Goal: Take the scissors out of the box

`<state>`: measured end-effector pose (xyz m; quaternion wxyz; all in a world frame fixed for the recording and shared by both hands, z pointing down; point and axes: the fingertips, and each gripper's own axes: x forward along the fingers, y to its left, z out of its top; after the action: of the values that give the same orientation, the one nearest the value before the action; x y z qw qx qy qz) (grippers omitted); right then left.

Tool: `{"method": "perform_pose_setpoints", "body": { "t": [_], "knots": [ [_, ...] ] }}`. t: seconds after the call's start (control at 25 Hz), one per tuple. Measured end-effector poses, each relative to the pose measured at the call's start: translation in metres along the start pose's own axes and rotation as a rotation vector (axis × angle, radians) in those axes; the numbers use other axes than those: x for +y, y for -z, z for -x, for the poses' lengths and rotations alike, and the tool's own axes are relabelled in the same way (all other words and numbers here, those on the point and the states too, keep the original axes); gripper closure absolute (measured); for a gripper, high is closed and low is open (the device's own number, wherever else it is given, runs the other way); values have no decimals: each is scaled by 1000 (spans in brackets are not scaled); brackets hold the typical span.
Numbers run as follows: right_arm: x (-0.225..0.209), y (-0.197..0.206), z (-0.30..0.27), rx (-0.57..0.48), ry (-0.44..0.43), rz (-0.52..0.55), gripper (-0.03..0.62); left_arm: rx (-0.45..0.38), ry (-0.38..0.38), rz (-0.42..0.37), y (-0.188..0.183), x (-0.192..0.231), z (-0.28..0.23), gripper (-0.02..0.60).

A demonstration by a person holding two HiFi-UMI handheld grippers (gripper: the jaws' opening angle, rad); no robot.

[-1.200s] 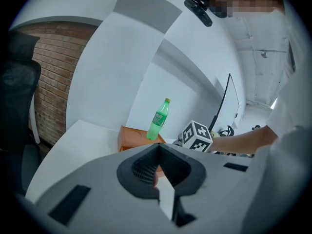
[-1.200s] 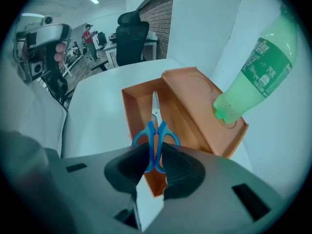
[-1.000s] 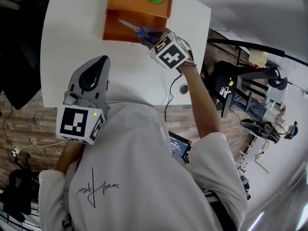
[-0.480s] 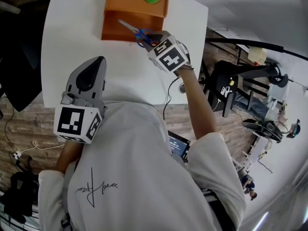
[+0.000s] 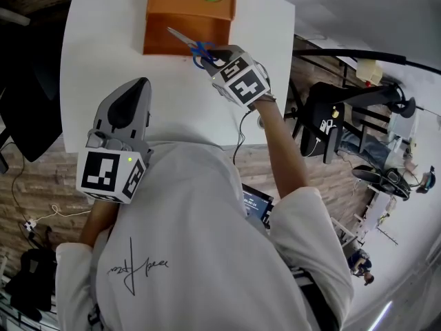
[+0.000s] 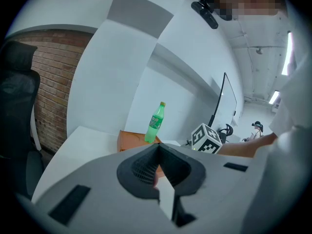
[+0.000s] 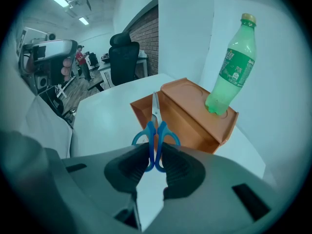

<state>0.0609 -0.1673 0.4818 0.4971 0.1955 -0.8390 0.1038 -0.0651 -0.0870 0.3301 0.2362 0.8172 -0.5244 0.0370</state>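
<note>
Scissors (image 7: 155, 130): blue handles clamped in my right gripper (image 7: 156, 152), blades toward 12 o'clock over the orange box (image 7: 195, 123). My left gripper (image 6: 157, 150): jaws together, empty. Green bottle (image 7: 233, 65) on box, 1 o'clock; label unreadable. Black chair (image 7: 124, 57) far, 11 o'clock.

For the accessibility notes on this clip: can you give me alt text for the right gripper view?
The right gripper has its grey jaws shut on the blue handles of steel scissors, blades pointing away toward an open orange box on a white table. A green plastic bottle stands on the box's top.
</note>
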Motion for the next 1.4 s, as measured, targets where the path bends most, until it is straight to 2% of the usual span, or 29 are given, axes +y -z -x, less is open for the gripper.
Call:
{"method": "perform_pose_setpoints", "body": {
  "t": [0.24, 0.68, 1.12, 1.4],
  "knots": [
    [-2, -3, 10, -47, 7, -21, 503, 1, 19, -37, -1, -10, -3, 577],
    [0, 2, 32, -103, 31, -48, 503, -17, 10, -55, -4, -19, 0, 577],
    [12, -1, 54, -203, 44, -118, 502, -21, 1, -49, -4, -17, 0, 578],
    [20, 0, 61, -222, 49, -131, 502, -22, -1, -47, -5, -17, -1, 578]
  ]
}}
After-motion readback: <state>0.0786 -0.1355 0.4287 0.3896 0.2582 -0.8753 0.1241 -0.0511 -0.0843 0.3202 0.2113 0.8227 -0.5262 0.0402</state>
